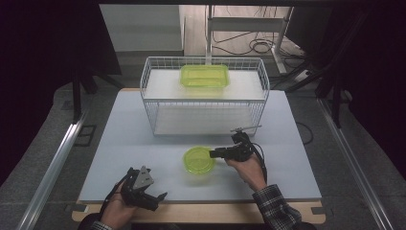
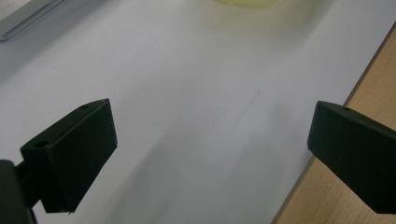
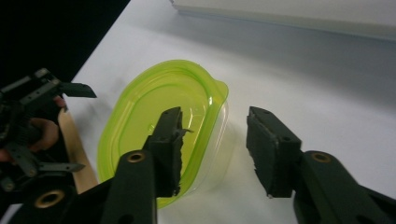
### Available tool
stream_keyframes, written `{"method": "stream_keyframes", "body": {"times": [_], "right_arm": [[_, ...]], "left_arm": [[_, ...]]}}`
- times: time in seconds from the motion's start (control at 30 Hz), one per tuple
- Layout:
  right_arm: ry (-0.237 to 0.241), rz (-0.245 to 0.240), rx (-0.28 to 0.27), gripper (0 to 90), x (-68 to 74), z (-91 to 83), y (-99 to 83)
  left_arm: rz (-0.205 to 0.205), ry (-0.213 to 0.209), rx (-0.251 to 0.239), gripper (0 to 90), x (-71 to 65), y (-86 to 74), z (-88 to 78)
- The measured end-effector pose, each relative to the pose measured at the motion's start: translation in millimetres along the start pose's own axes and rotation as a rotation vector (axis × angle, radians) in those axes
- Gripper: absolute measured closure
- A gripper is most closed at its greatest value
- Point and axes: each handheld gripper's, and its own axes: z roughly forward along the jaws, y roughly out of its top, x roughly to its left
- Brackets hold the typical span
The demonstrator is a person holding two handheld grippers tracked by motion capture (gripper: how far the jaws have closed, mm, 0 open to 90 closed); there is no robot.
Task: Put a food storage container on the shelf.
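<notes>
while the round green container (image 1: 198,160) sits on the white table (image 1: 124,143) in front of the wire basket (image 1: 205,98), the right gripper (image 3: 212,142) straddles its near rim, one jaw inside, one outside, pads not pressing. from above that gap is hard to read. the left gripper (image 2: 210,135) rests wide open near the table's edge, the container's rim cut off at its view's top. a rectangular green container (image 1: 204,75) lies on the basket's upper shelf.
</notes>
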Motion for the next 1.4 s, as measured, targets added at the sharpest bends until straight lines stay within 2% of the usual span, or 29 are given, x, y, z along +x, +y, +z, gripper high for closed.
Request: {"method": "stream_keyframes", "body": {"times": [0.03,0.17,0.23,0.3,0.33,0.47,0.57,0.6,0.77,1.4], "right_arm": [[0.017,0.027,0.011,62.0,-2.1,1.8,0.5],[0.036,0.047,0.030,66.8,-3.6,5.2,1.0],[0.057,0.073,0.049,73.4,-3.8,8.1,1.5],[0.065,0.080,0.052,74.6,-4.3,8.6,2.0],[0.078,0.092,0.061,79.1,-4.1,8.6,3.2],[0.082,0.094,0.075,80.2,-2.8,8.5,4.3],[0.112,0.101,0.077,81.0,-2.0,8.0,4.8],[0.123,0.107,0.075,81.1,-1.5,7.4,5.0],[0.096,0.078,0.062,81.2,3.6,1.5,7.6],[0.144,0.084,-0.038,81.3,9.0,-27.3,21.7]], "left_arm": [[0.003,0.001,0.002,1.2,0.1,0.1,0.0],[0.006,0.000,0.004,1.2,-0.1,0.2,0.3],[0.007,-0.001,0.006,1.2,-0.2,0.2,0.6],[0.008,-0.001,0.008,1.2,-0.4,0.3,0.8],[0.009,-0.001,0.007,1.2,-0.5,0.3,0.7],[0.008,-0.001,0.007,1.2,-0.2,0.1,0.7],[0.010,0.000,0.009,1.2,-0.5,0.2,0.8],[0.011,0.000,0.009,1.2,-0.6,0.2,0.8],[0.010,0.001,0.008,1.3,-0.5,0.2,0.8],[-0.004,0.009,-0.001,1.2,0.3,0.3,0.2]]}}
